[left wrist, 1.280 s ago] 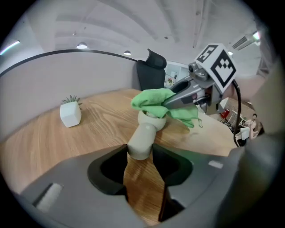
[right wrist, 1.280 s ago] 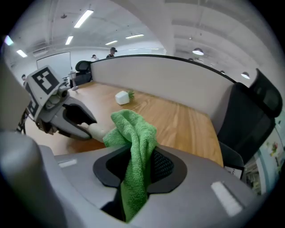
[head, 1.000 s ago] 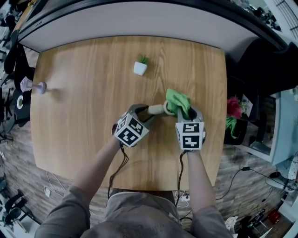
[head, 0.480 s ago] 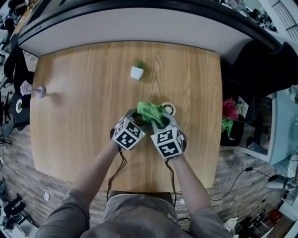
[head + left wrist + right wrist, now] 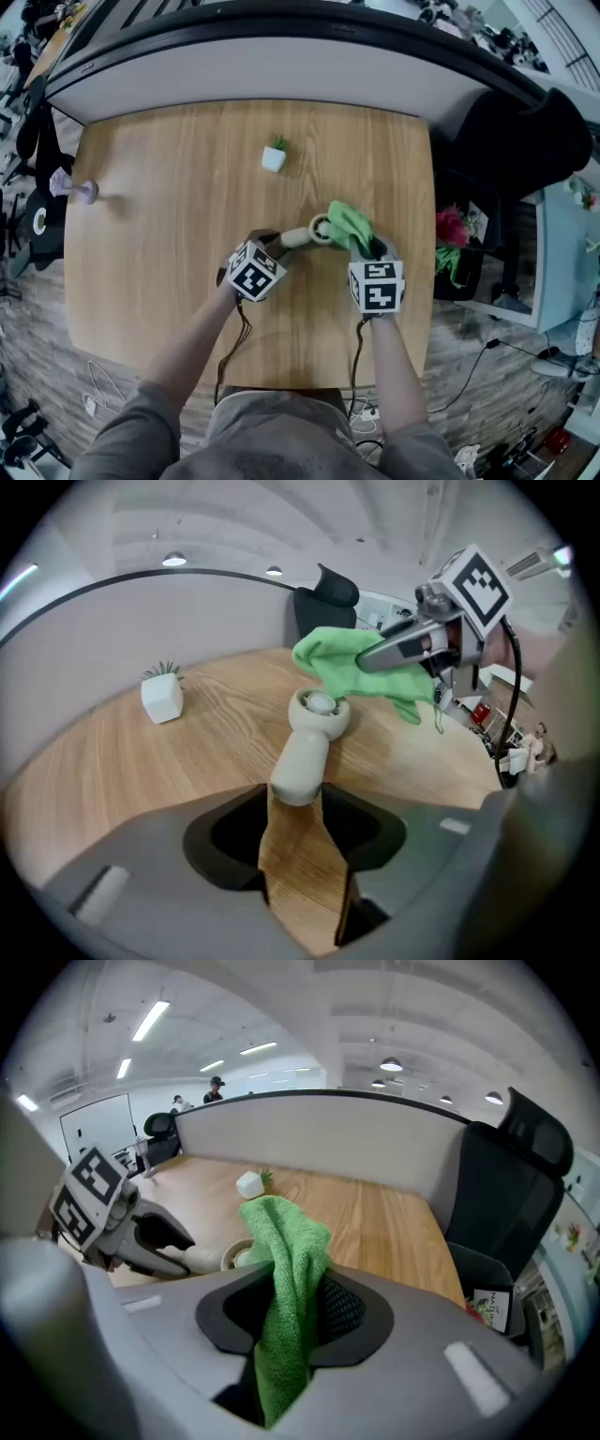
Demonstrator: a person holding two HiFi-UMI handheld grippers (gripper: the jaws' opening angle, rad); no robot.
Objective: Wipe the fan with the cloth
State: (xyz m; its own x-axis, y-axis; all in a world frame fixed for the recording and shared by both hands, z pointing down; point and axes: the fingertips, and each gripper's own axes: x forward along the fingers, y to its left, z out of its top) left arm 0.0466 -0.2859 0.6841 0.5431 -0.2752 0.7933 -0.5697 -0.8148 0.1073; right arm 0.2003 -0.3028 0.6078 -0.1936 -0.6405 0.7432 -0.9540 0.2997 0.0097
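A small beige hand fan (image 5: 307,232) lies out over the wooden table (image 5: 169,253), its round head pointing right. My left gripper (image 5: 274,240) is shut on the fan's handle (image 5: 302,761). A green cloth (image 5: 350,223) hangs from my right gripper (image 5: 371,249), which is shut on it. The cloth sits just right of the fan head (image 5: 322,228), touching or just above its rim. In the left gripper view the cloth (image 5: 349,662) drapes behind the fan head (image 5: 319,708). In the right gripper view the cloth (image 5: 286,1269) fills the jaws, with the fan (image 5: 223,1257) to the left.
A little white pot with a green plant (image 5: 273,157) stands further back on the table. A purple object (image 5: 82,191) sits at the left edge. A grey partition (image 5: 253,66) runs along the far side, and a black chair (image 5: 511,141) stands to the right.
Half a second ago the right gripper held the cloth over the fan, close to the left gripper. It has since swung right, uncovering the fan head. The left gripper has kept still.
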